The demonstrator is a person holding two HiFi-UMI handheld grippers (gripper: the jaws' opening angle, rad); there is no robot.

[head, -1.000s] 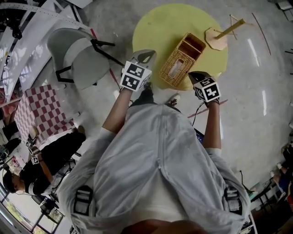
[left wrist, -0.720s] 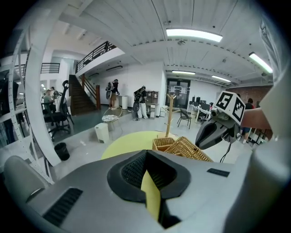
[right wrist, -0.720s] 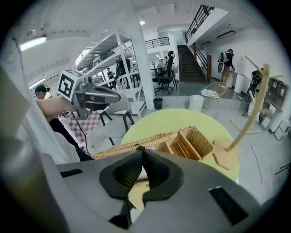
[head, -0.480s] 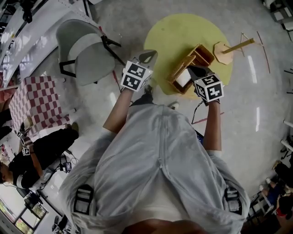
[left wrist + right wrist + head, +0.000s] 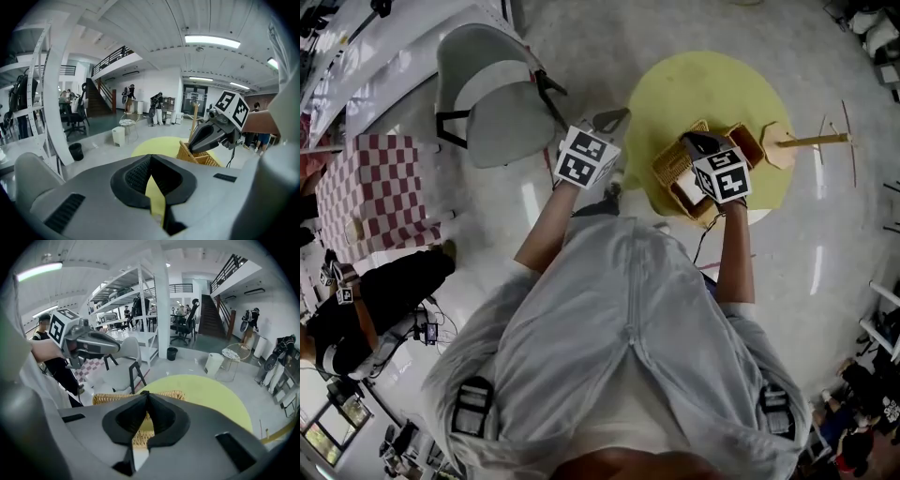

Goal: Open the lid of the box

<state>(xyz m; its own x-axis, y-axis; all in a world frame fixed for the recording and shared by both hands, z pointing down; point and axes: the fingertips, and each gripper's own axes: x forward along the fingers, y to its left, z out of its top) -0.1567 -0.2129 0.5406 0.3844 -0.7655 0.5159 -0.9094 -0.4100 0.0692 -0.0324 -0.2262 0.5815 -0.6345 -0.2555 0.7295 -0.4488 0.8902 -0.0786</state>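
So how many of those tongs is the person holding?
2: the left tongs, shut and empty, beside the yellow table; the right tongs, over the table, gripping the wicker lid.

In the head view, the right hand-held gripper (image 5: 692,142) and its marker cube cover the middle of the wicker box (image 5: 671,167), and the forearm hides the counter's (image 5: 703,89) near edge. In the right gripper view its body blocks the box's lower half. Whether the closed tips pinch the rim is unclear.
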